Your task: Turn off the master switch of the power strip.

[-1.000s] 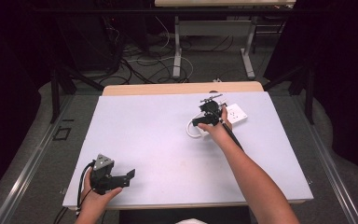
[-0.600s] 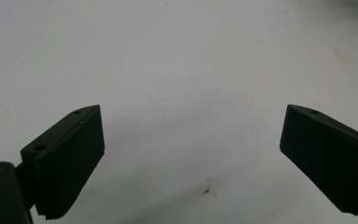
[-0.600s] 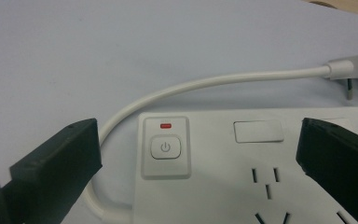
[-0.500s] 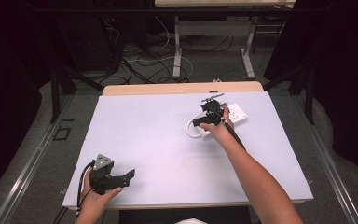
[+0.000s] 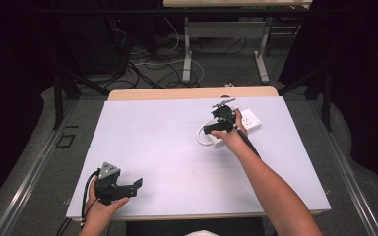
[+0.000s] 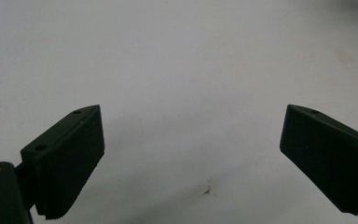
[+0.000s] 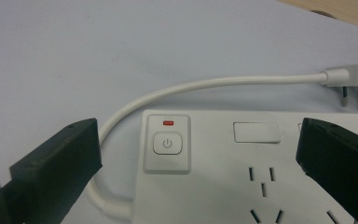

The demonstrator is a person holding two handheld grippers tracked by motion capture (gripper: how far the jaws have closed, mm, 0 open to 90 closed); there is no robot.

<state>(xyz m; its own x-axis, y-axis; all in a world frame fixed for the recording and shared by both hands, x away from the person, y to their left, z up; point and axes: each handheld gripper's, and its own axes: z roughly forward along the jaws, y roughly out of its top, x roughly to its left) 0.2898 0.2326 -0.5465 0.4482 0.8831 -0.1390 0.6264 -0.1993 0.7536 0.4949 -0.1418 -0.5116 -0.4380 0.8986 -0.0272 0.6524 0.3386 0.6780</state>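
A white power strip [image 5: 247, 120] lies at the back right of the white table, its short white cable [image 5: 202, 137] looping to the left. In the right gripper view the strip [image 7: 261, 177] shows a power button [image 7: 167, 143] under a red light, and the cable [image 7: 205, 86] ends in a plug [image 7: 354, 84]. My right gripper [image 5: 212, 129] hovers just above the strip's button end, open, with nothing between its jaws [image 7: 196, 163]. At the front left my left gripper [image 5: 136, 186] rests low over bare table, open and empty [image 6: 191, 158].
A wooden strip [image 5: 192, 93] runs along the table's [image 5: 167, 147] far edge. Beyond it on the floor are tangled cables [image 5: 147, 59] and desk legs [image 5: 187, 49]. A small reddish mark [image 6: 208, 190] shows on the table surface between the left jaws.
The right gripper has shifted slightly over the power strip's button end. The left gripper has stayed still.
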